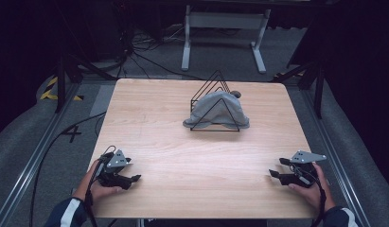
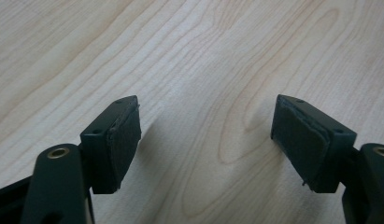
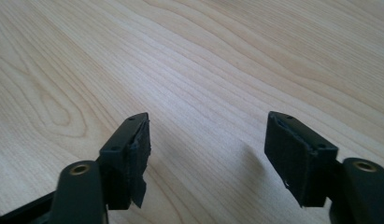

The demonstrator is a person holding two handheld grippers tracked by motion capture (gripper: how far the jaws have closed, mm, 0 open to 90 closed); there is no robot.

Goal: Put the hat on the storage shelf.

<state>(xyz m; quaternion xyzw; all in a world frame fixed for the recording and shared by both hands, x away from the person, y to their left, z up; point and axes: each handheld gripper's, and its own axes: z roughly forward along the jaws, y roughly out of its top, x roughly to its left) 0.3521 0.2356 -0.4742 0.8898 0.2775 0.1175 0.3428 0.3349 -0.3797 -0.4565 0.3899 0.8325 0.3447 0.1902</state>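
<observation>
Grey cloth (image 1: 216, 111) over wire rack (image 1: 215, 101), both tools (image 1: 134, 178) (image 1: 274, 174) agape, empty, well apart.

**A recording lab, not a home**

We see a staged test space rather than a lived-in room. A pale wooden table (image 1: 192, 156) stands alone on grey carpet (image 1: 22, 137), with black curtains closing off the dark surroundings. Metal rails (image 1: 36, 156) run along the floor on both sides of the table, and yellow-and-black hazard tape (image 1: 52, 90) marks the left one. Loose black cables (image 1: 135, 52) trail across the floor behind, near the white metal legs of a stand (image 1: 225, 38). We read the bare tabletop, seen close in both gripper views as plain wood grain, as a workbench set up for filming.
</observation>
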